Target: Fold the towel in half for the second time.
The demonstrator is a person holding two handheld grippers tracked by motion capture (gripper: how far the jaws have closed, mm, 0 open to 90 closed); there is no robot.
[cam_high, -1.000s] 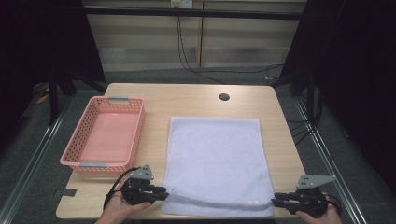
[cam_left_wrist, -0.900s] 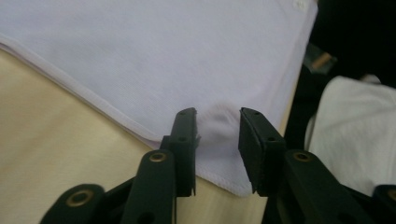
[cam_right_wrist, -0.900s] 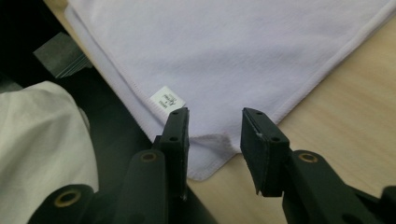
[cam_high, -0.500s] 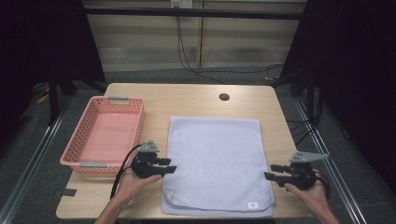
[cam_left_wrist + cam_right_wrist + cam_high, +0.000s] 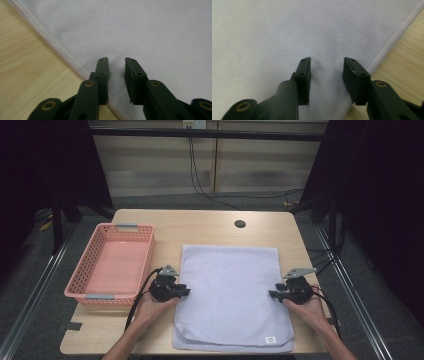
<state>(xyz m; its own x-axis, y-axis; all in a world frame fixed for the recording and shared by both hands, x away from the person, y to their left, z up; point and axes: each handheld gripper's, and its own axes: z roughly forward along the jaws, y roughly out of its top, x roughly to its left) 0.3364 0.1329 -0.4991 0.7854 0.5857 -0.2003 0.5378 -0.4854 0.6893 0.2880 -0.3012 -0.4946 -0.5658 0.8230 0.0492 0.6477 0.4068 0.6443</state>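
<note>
A pale towel (image 5: 232, 295) lies flat on the bench (image 5: 200, 227), to the right of a pink basket (image 5: 112, 265). Its near end is doubled, with a second edge showing just under the front hem and a small label (image 5: 270, 340) near the right front corner.

The left hand-held gripper (image 5: 186, 292) sits at the towel's left edge about midway along, and the right hand-held gripper (image 5: 272, 294) at the right edge opposite it. Both point inward across the cloth.

In the left gripper view the left hand-held gripper (image 5: 117, 65) has its jaws parted over the towel (image 5: 140, 32), just inside the stitched hem (image 5: 50, 41), with nothing between them. In the right gripper view the right hand-held gripper (image 5: 326, 65) is likewise spread wide over the towel (image 5: 287, 30), its hem (image 5: 392, 40) running off to the right beside the bare bench (image 5: 409, 57). Neither holds cloth.

The towel looks light, soft and limp. It should drape and sag wherever it is lifted, and a pinch in the middle would only raise a peak. Its nap probably gives good friction, so slipping seems a small risk. The best hold is likely at the hem, where the stitching is thicker and firmer: slide one jaw under the edge, close on all layers there, and lift both sides evenly so the fold stays square.
</note>
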